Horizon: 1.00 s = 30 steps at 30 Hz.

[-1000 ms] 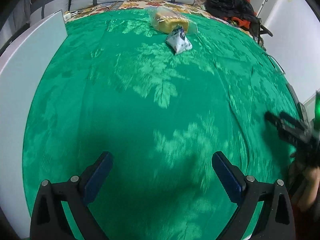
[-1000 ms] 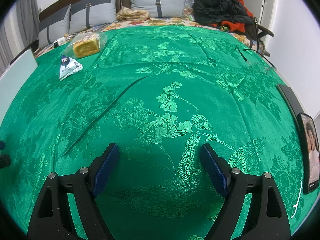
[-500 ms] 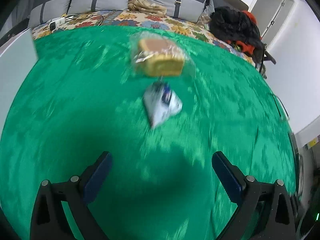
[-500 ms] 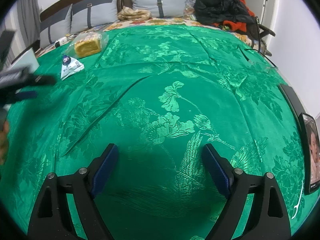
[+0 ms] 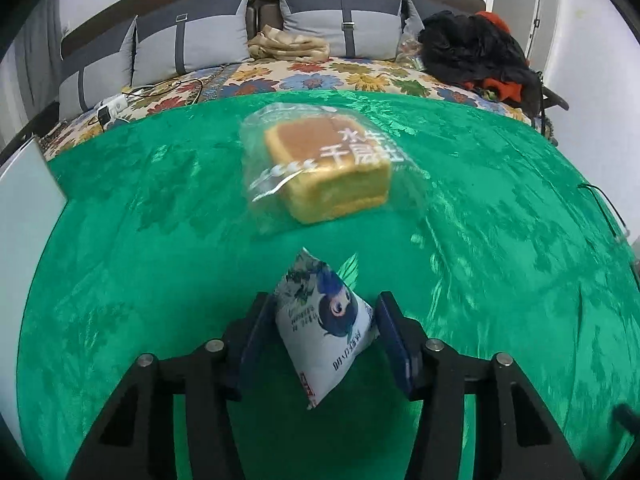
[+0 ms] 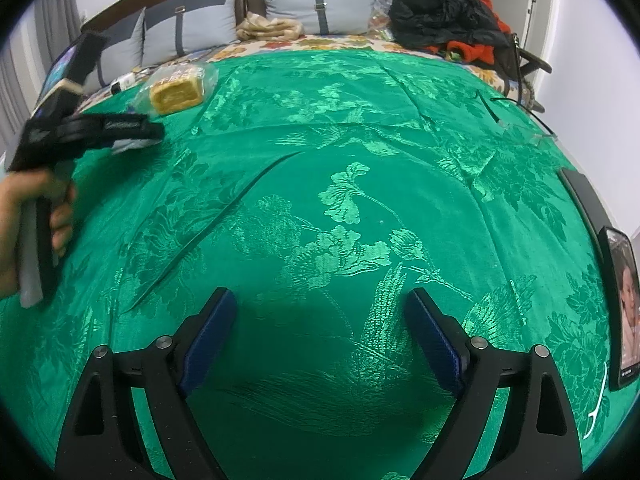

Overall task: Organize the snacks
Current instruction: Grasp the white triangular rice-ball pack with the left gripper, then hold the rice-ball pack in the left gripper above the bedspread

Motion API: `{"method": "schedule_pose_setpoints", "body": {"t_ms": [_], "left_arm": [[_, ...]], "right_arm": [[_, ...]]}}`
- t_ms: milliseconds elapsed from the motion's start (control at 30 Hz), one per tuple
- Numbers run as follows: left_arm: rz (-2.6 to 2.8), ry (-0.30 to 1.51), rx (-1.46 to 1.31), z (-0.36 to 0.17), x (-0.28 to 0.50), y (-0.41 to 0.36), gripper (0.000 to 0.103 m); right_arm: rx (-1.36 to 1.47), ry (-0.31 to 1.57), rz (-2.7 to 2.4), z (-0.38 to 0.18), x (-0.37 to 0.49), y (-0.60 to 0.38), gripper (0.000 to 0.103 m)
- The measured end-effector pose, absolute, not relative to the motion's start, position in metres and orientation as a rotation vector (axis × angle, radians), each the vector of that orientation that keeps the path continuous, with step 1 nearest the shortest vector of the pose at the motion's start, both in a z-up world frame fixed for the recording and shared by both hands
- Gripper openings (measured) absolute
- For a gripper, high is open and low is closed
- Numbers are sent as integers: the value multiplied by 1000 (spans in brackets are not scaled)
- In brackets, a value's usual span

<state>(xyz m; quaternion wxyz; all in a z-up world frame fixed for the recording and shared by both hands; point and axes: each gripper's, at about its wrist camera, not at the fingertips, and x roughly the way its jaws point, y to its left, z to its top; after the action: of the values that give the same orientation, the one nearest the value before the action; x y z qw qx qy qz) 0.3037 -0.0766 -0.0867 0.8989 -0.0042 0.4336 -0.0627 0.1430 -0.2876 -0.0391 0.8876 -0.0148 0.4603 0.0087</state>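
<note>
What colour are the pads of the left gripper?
Dark blue pads, seen best in the left wrist view.

Cloth point(image 5: 160, 280): bright emerald green, glossy, woven tone-on-tone with paler flowers, leaves and feathery plumes
Small pouch point(image 5: 326, 324): white, printed with a blue-haired cartoon figure, dark lettering, thin red strip at lower seam
Bagged cake point(image 5: 328, 168): golden-yellow sides, browner top, clear wrapper with white characters
Bedsheet point(image 5: 320, 76) past far edge of cloth: cream with red, blue and yellow flowers
Pillows point(image 5: 340, 16): light grey, dark grey straps and top bands
Clothes heap point(image 5: 472, 52) at far right corner: black over orange-red
Left gripper point(image 5: 322, 340) and right gripper point(image 6: 320, 336): black frames, dark blue pads
Board point(image 5: 24, 204) at left edge: plain white
</note>
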Motion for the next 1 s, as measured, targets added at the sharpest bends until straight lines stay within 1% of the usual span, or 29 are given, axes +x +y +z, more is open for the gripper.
{"method": "schedule_pose_setpoints", "body": {"t_ms": [433,600,700,800,833,867,900,933,1000], "left_arm": [[-89,914,-26,-71,217,38,51],[-70,917,-31,-81,203,49,52],[-62,893,14,-91,198,46,56],[-44,900,24,-93,199,45,66],[-35,904,24,-94,199,46,77],[-18,917,19,-96,201,48,92],[1,934,3,-99,204,52,98],[12,948,-28,-101,206,57,103],[22,948,-20,-102,207,58,103]], "right_arm": [[-31,957,19,-39,143,-287,91],[-30,957,19,-39,143,-287,91],[-30,956,20,-39,144,-287,91],[-30,956,20,-39,143,-287,91],[-30,956,20,-39,143,-288,91],[-30,956,20,-39,143,-288,91],[-30,956,20,-39,143,-287,91],[-30,956,20,-39,143,-288,91],[-30,956,20,-39,143,-288,91]]}}
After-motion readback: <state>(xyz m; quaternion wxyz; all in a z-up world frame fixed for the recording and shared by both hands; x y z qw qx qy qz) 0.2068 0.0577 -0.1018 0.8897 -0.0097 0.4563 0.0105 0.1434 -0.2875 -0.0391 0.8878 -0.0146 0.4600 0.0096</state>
